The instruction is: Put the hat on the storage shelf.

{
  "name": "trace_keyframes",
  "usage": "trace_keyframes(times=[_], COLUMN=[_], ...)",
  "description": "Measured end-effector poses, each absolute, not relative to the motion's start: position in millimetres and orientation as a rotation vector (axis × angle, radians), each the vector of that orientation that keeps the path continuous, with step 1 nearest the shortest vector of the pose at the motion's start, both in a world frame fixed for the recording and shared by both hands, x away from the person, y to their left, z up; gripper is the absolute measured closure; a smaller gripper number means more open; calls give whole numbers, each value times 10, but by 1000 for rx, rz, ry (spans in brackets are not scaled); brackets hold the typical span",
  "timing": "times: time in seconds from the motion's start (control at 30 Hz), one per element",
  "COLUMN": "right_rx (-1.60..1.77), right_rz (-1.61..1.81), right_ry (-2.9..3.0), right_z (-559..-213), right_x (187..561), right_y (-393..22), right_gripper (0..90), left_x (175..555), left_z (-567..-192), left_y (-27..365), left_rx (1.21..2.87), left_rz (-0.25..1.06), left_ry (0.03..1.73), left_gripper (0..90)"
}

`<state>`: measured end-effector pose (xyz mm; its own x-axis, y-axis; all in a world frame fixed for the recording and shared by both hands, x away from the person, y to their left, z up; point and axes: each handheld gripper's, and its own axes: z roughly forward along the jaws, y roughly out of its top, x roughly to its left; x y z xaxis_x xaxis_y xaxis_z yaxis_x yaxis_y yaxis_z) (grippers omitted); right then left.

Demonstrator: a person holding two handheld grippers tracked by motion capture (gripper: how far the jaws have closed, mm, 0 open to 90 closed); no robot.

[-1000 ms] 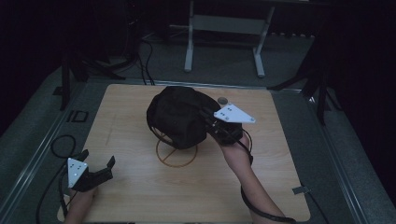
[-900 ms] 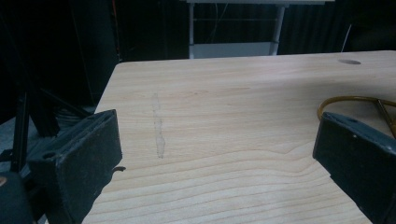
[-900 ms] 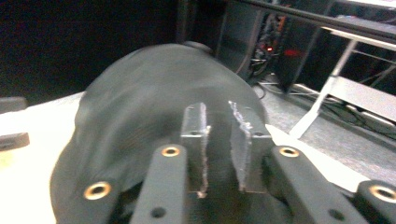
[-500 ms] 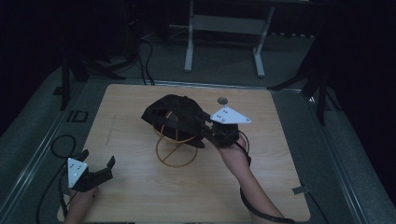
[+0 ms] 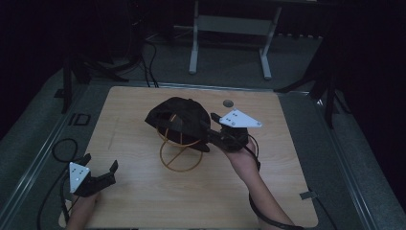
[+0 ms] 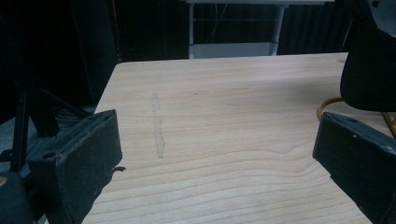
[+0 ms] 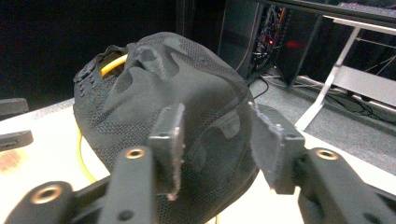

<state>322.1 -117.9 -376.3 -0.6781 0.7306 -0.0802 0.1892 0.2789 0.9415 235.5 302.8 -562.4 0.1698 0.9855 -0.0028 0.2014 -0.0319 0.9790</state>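
- The right gripper grips the black cap by its brim edge; in the right gripper view the jaws are clenched on a fold of the mesh fabric, with the cap bulging up in front of them.
- The cap hangs tilted over the middle of the wooden table, lifted partly off the yellow wire stand; the stand's upper ring shows inside the cap's opening and its lower ring rests on the table.
- In the right gripper view a piece of the yellow wire shows through the gap at the back of the cap.
- The person's right forearm reaches in from the bottom edge to that gripper, whose grey plate faces up.
- The left gripper sits near the front left corner of the table, well apart from the cap, held by the left hand.
- Its jaws are spread wide and grasp nothing; in the left gripper view bare wood lies between them, and the cap and a bit of the stand show at the right edge.
- A small round grey hole sits near the table's far edge, behind the cap.
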Motion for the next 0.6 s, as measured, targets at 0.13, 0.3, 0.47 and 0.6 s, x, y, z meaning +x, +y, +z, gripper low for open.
trace_keyframes(times=[0.13, 0.3, 0.47, 0.6], right_rx=[832, 851, 885, 896], right_rz=[1395, 1375, 1352, 1319], right_ry=[2041, 2049, 2021, 2022], right_z=[-3762, -3766, -3789, -3848], right_x=[3236, 3255, 3274, 3283], right_y=[-1230, -1324, -1486, -1662], right_gripper=[428, 300, 264, 164], left_x=[2354, 2354, 2353, 2351], left_z=[-5624, -5624, -5624, -5624], left_y=[3028, 3028, 3027, 3027], left_rx=[1445, 1443, 1444, 1446], left_rz=[990, 989, 993, 993], left_ry=[1218, 1220, 1218, 1218], left_gripper=[17, 18, 17, 17])
